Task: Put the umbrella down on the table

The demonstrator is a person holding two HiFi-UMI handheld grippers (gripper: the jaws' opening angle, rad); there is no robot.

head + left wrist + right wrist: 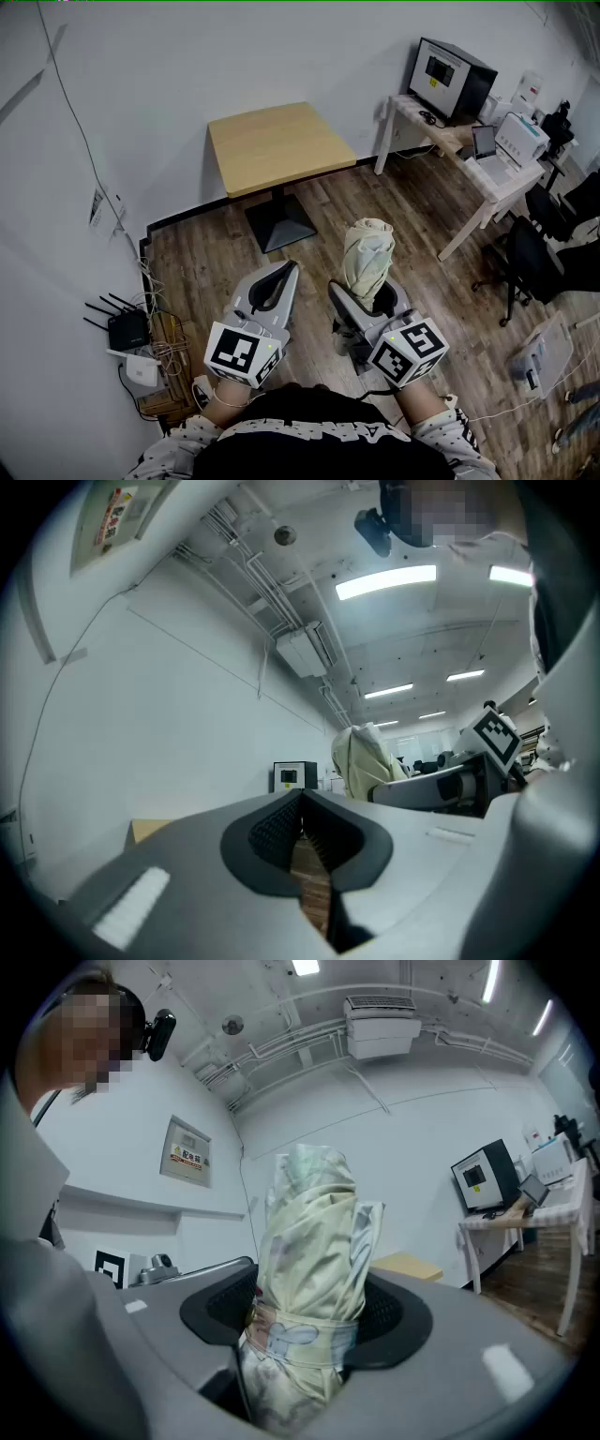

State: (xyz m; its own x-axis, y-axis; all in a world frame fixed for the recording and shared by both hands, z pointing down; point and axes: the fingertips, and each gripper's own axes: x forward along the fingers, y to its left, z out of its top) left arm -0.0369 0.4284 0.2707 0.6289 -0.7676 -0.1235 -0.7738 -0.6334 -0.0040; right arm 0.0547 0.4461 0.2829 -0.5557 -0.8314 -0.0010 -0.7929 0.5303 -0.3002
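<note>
A folded cream umbrella (367,253) stands upright between the jaws of my right gripper (371,298), which is shut on its lower, strapped part. In the right gripper view the umbrella (309,1241) fills the middle, and the pads of the right gripper (306,1324) press on both of its sides. My left gripper (281,277) is held beside it on the left, shut with nothing in it; in its own view the left gripper (301,797) has its tips touching. The square wooden table (277,145) stands ahead by the wall, some way beyond both grippers. From the left gripper view the umbrella (361,761) shows at the right.
A white desk (487,178) with a monitor (450,75) and a laptop (486,141) runs along the right. Dark office chairs (534,253) stand by it. Routers and cables (131,342) lie on the wooden floor at the left wall.
</note>
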